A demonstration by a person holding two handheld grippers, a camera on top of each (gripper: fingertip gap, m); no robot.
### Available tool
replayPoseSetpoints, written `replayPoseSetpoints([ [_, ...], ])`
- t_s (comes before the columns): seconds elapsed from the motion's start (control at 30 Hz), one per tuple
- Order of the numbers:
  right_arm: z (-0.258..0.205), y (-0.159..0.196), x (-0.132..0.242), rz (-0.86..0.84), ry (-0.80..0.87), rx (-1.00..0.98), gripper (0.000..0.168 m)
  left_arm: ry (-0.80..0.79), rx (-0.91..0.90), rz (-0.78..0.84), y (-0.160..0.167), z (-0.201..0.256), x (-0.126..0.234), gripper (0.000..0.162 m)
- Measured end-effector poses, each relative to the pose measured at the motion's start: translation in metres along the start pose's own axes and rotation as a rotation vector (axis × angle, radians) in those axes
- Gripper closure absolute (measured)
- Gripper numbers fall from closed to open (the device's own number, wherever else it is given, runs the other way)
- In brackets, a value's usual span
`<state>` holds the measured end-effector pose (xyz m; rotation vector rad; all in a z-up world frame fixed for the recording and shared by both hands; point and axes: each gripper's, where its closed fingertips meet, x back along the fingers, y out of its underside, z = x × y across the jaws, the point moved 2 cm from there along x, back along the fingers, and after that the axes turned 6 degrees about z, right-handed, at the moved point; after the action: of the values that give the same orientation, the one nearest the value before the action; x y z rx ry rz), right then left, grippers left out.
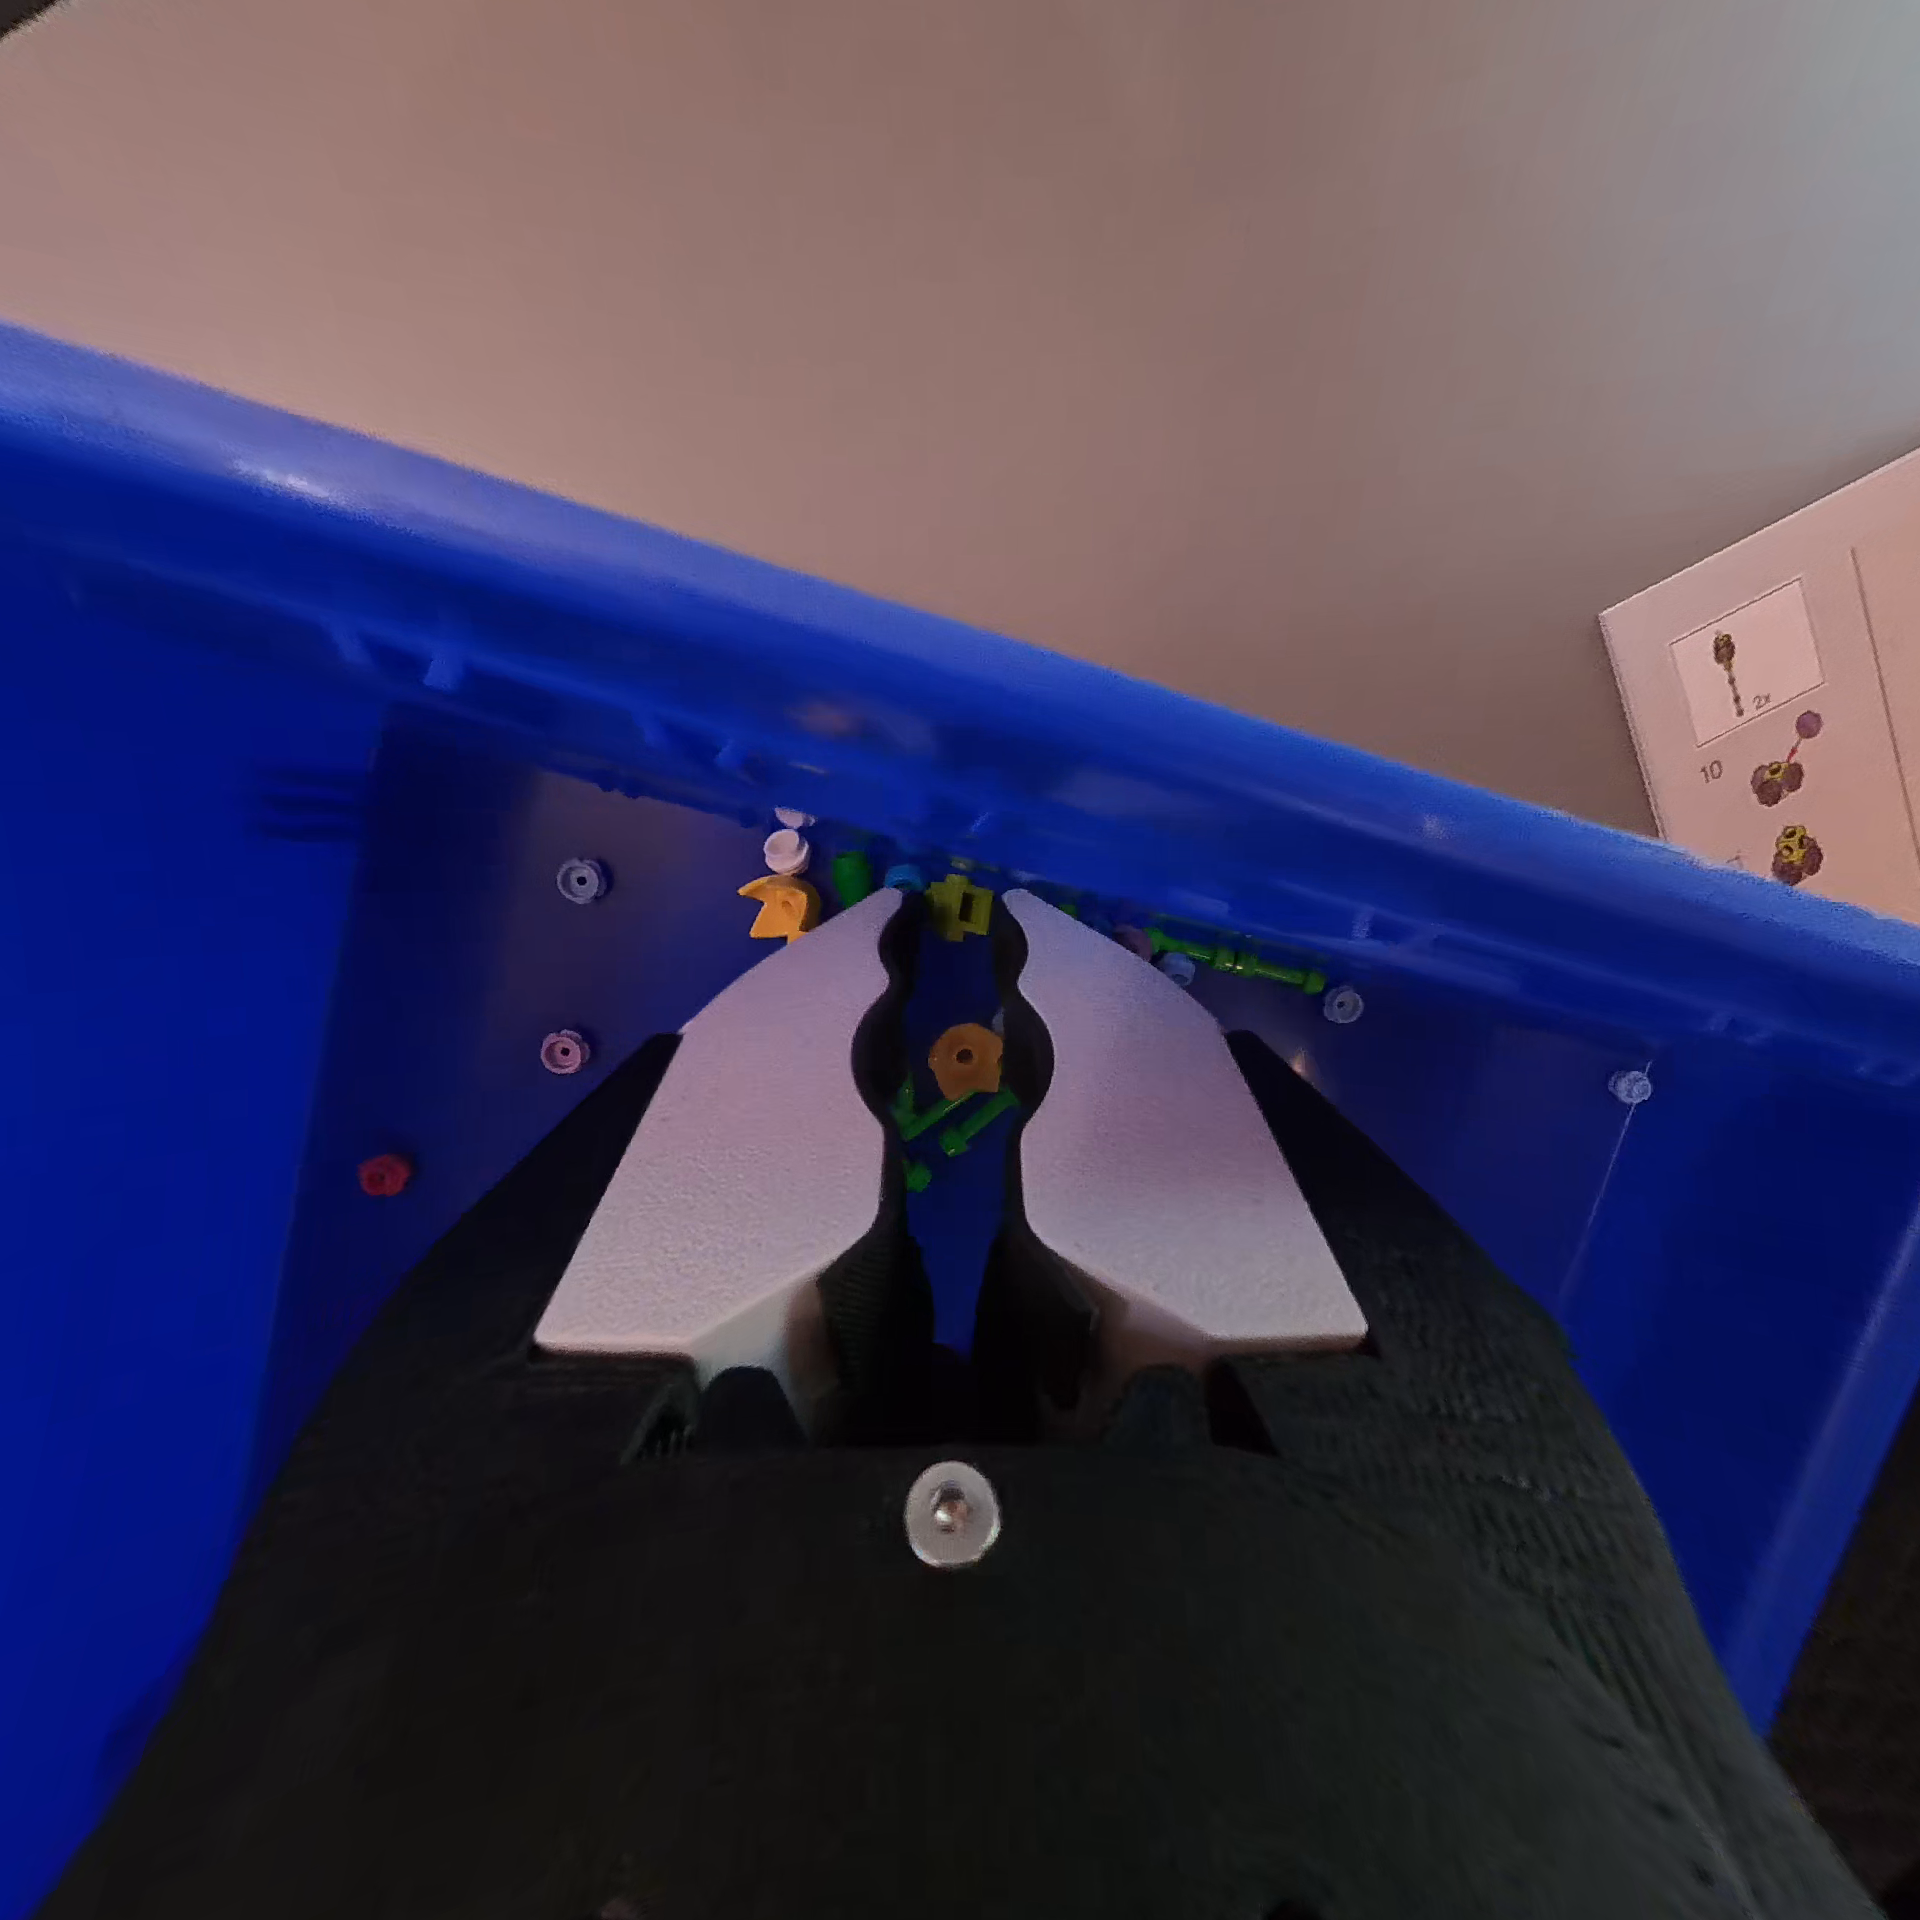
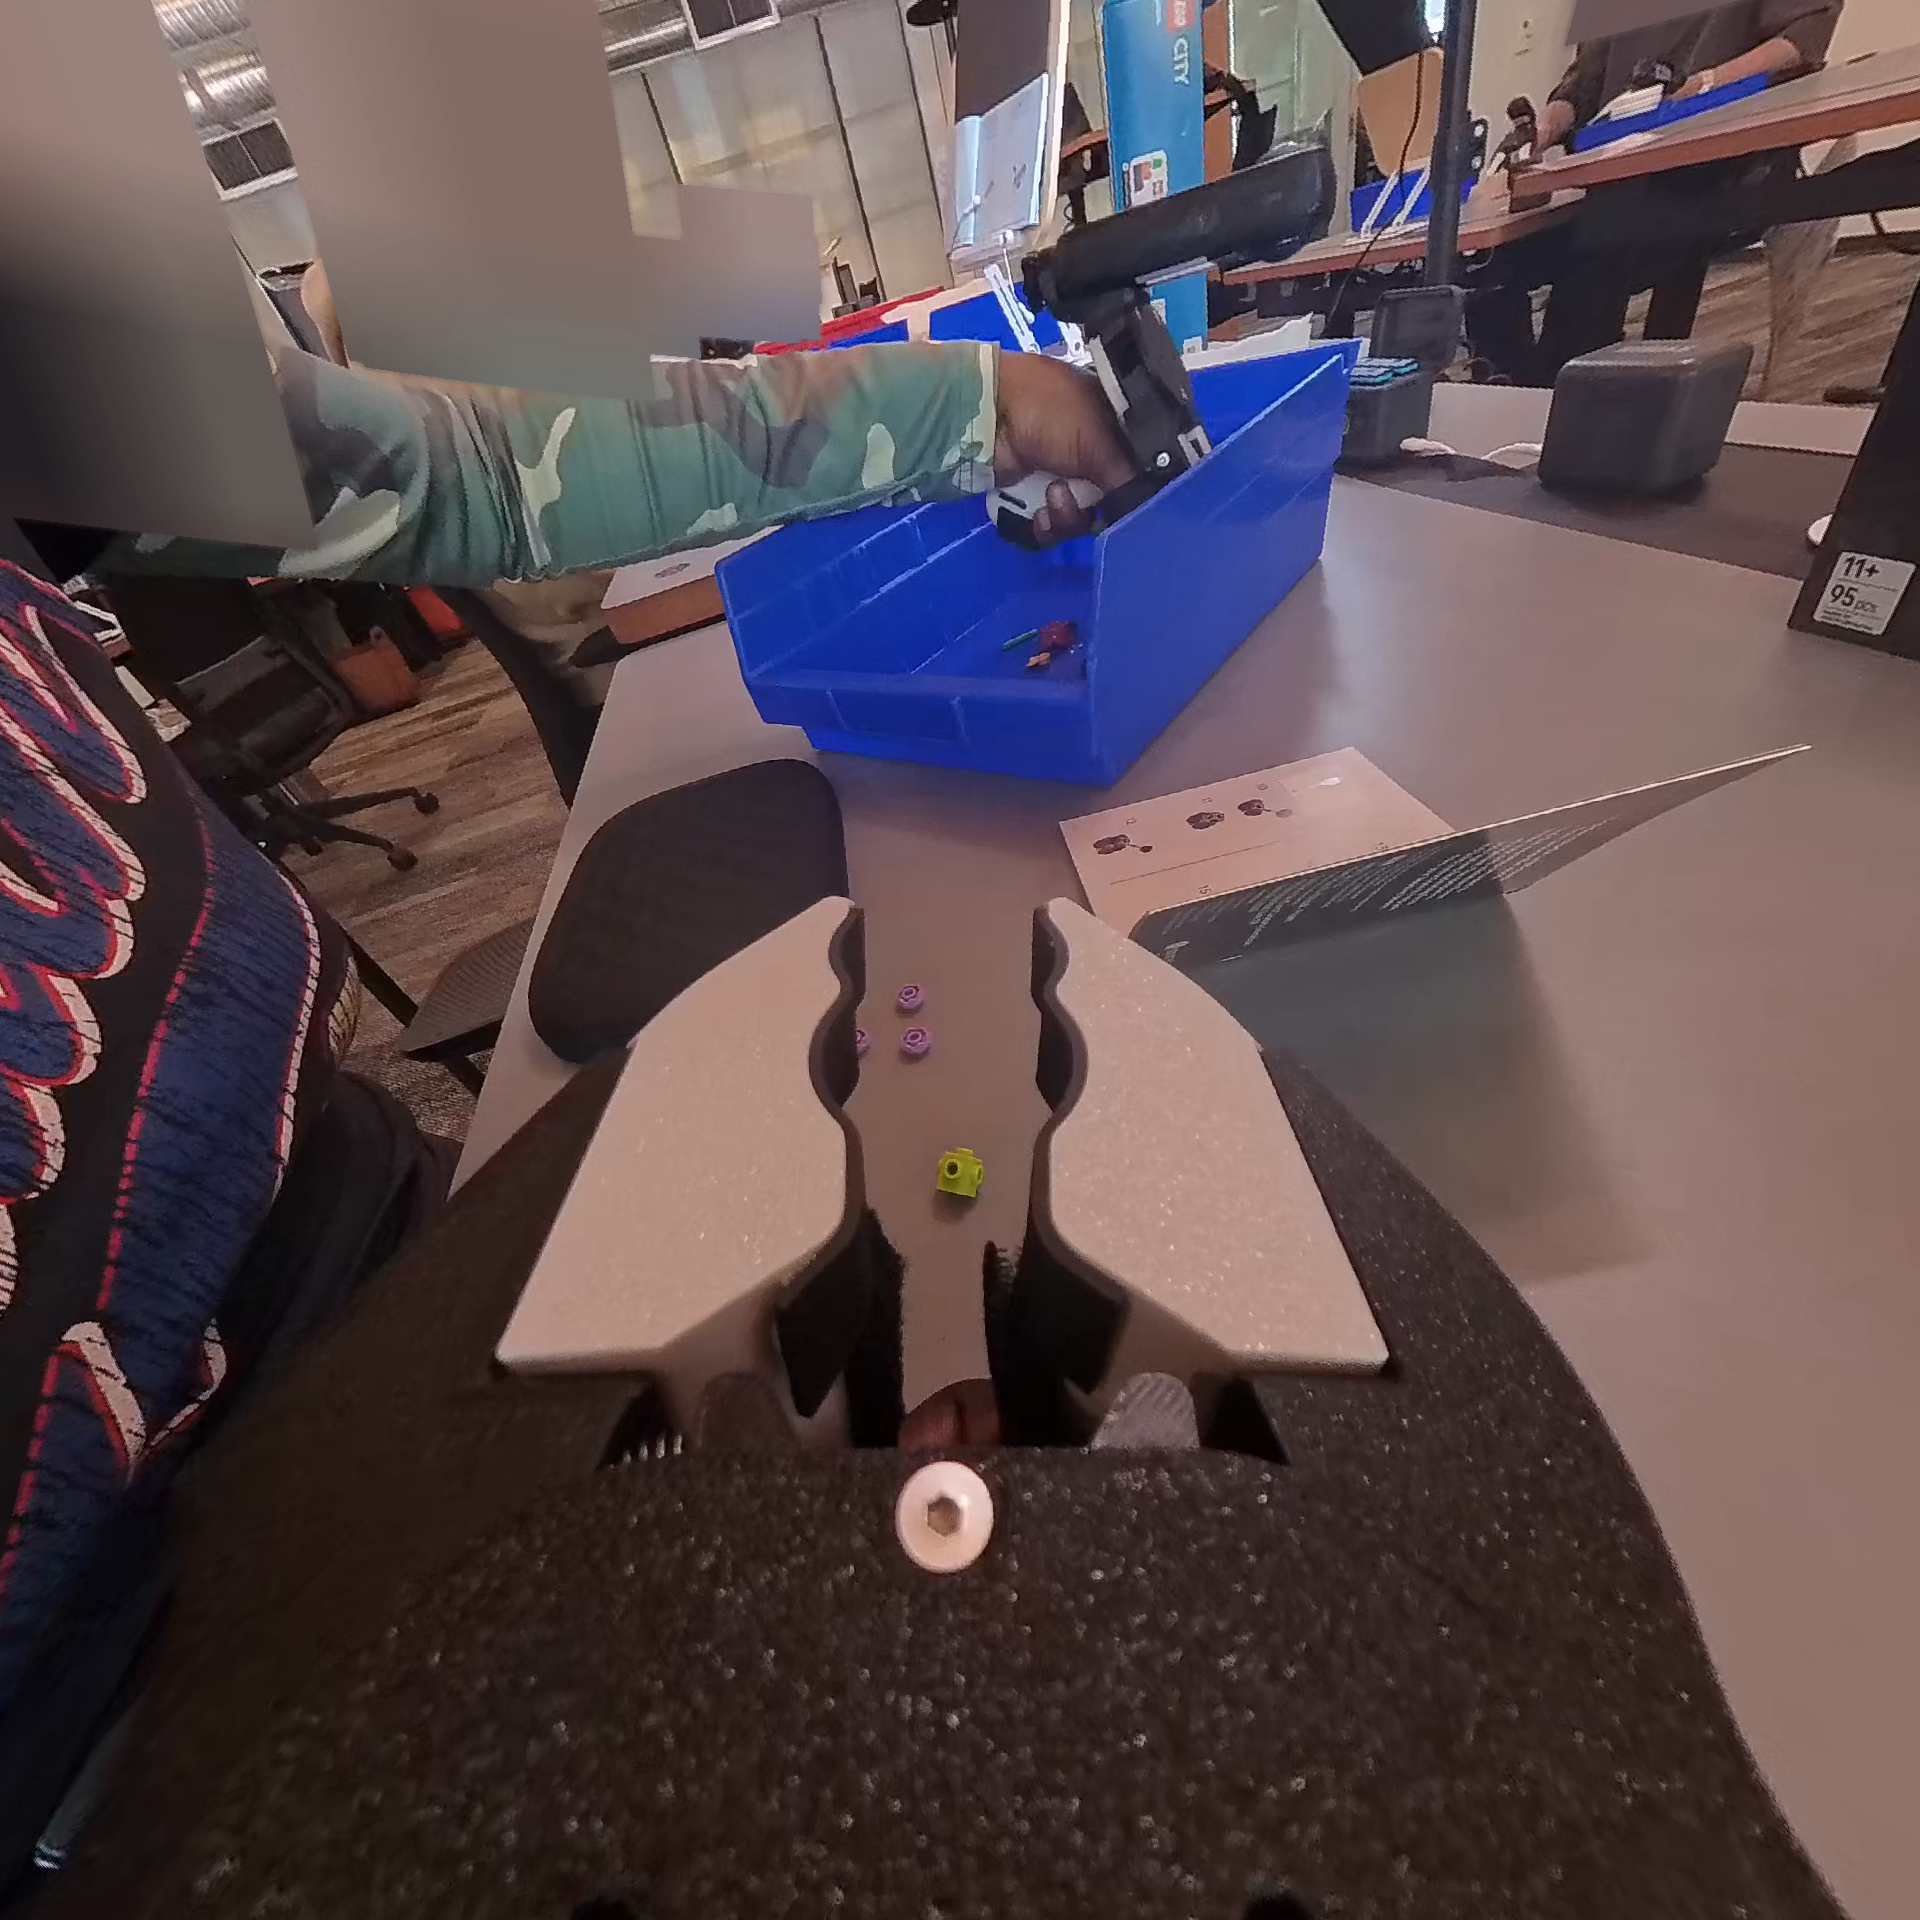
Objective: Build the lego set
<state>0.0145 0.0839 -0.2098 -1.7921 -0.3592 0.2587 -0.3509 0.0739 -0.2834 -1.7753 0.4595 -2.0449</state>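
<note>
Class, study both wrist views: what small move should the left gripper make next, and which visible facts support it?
Probably ease the left gripper forward and close on the yellow-green piece. Its jaws stand slightly apart with that piece just at the fingertips, inside the blue bin. A matching yellow-green brick already lies on the table between the open right gripper's jaws.

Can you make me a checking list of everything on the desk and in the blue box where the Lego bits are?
Surface: grey table, blue bin standing on it.
Job's things: lime brick and purple round studs on the table; in the bin an orange flower piece, green stems, a red stud; open instruction booklet beside the bin.
Clutter: black pad, grey cases, dark set box.
Grippers: left gripper inside the bin, slightly open, holding nothing; right gripper open over the table.
Cables: nothing seen on this table.
Surroundings: other tables, office chairs, people working.
</note>
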Motion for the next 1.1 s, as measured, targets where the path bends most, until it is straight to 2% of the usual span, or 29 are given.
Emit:
replayPoseSetpoints([
  [0.3,0.002,0.0,0.001,0.004,0.009,-0.014,0.137,0.008,-0.026,0.024,0.0,0.002,0.01,0.149],
  [0.4,0.002,-0.002,0.002,0.017,0.012,-0.014,0.137,0.026,-0.013,0.159,-0.012,0.012,0.035,0.149],
  [0.47,0.002,-0.003,0.002,0.024,0.011,-0.005,0.137,0.084,0.005,0.334,-0.025,0.032,0.062,0.149],
  [0.53,0.0,-0.005,0.002,0.035,0.008,0.026,0.138,0.209,0.037,0.556,-0.039,0.068,0.096,0.15],
  [0.63,-0.005,-0.011,0.0,0.069,0.017,0.149,0.139,0.523,0.124,0.872,-0.046,0.142,0.149,0.15],
  [0.73,-0.02,-0.029,-0.004,0.171,0.035,0.363,0.148,0.884,0.233,1.049,-0.033,0.217,0.182,0.15],
  [0.83,-0.047,-0.059,-0.009,0.334,0.022,0.557,0.157,1.149,0.372,1.058,-0.016,0.273,0.179,0.15],
  [0.93,-0.068,-0.074,-0.022,0.329,-0.018,0.662,0.146,1.39,0.532,0.97,-0.002,0.311,0.166,0.149],
  [1.0,-0.075,-0.078,-0.031,0.286,-0.024,0.74,0.141,1.463,0.577,0.917,0.005,0.327,0.156,0.15],
  [1.1,-0.084,-0.08,-0.039,0.238,-0.067,0.817,0.141,1.484,0.585,0.873,0.01,0.339,0.146,0.15],
])
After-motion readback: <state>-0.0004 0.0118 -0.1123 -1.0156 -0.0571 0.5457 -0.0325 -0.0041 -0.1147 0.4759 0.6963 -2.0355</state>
